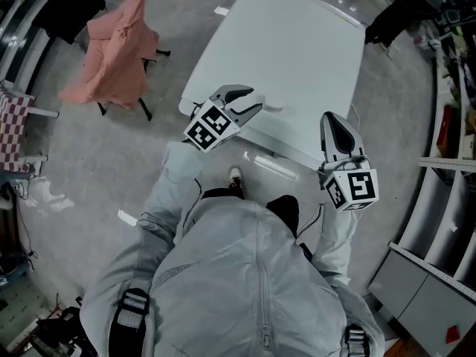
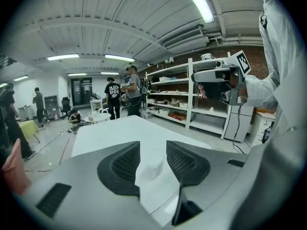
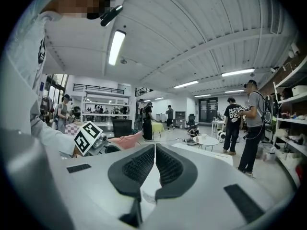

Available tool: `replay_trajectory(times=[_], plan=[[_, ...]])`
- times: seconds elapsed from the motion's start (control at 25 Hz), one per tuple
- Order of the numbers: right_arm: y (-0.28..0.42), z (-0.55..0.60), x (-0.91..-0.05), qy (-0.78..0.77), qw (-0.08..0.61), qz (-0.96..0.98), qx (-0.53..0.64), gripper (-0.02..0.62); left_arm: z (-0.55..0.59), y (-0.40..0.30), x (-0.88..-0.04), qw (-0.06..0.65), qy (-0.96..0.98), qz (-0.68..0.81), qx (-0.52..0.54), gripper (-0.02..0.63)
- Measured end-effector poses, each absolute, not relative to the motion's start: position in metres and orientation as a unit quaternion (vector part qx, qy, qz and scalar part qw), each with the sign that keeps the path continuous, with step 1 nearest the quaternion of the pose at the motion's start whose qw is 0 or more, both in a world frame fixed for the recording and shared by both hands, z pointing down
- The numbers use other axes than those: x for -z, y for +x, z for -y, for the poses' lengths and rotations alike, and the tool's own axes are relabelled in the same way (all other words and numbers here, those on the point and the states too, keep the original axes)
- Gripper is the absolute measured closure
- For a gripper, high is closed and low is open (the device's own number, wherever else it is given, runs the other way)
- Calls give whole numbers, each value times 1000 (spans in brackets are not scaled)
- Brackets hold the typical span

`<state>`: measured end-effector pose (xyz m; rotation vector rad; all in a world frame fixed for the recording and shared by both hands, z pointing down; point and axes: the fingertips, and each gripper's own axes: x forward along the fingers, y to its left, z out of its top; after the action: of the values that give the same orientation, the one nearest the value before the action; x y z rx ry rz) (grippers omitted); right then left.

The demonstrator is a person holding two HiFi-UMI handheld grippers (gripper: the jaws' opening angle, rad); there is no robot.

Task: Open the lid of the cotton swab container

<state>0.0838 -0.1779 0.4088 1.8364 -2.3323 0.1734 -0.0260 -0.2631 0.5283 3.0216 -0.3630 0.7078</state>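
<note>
Grey jacket (image 1: 253, 274) sits below worktop (image 1: 297, 43). Left tongs (image 1: 255, 100) apart over its near edge, probably swab container (image 1: 274, 105) just ahead. Right tongs (image 1: 329, 119) together, empty.

Floor (image 1: 111, 169): grey concrete, cables trailing. Bench (image 1: 297, 65): white, rectangular, glossy top. Chair (image 1: 146, 111) left of bench, pink cloth (image 1: 115, 47) draped over it. Ceiling (image 2: 120, 28): white, ribbed, fitted with tube lights (image 2: 199, 1). Shelving (image 2: 192, 99): white open racks along brick wall (image 2: 255, 59), boxes on shelves. Round table (image 3: 207, 140) farther back in open hall. Several people (image 2: 113, 97) standing at far end.
</note>
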Motion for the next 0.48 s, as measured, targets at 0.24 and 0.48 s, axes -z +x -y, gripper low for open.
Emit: replay_trajectory(times=[0.24,0.48], plan=[[97,214,-435,622,83,775,-81,560,294,-8,-591,25,958,55,-282,367],[109,224,-467,625,81,770,-101,560,300,13,-655,34,945,-10,-326,332]])
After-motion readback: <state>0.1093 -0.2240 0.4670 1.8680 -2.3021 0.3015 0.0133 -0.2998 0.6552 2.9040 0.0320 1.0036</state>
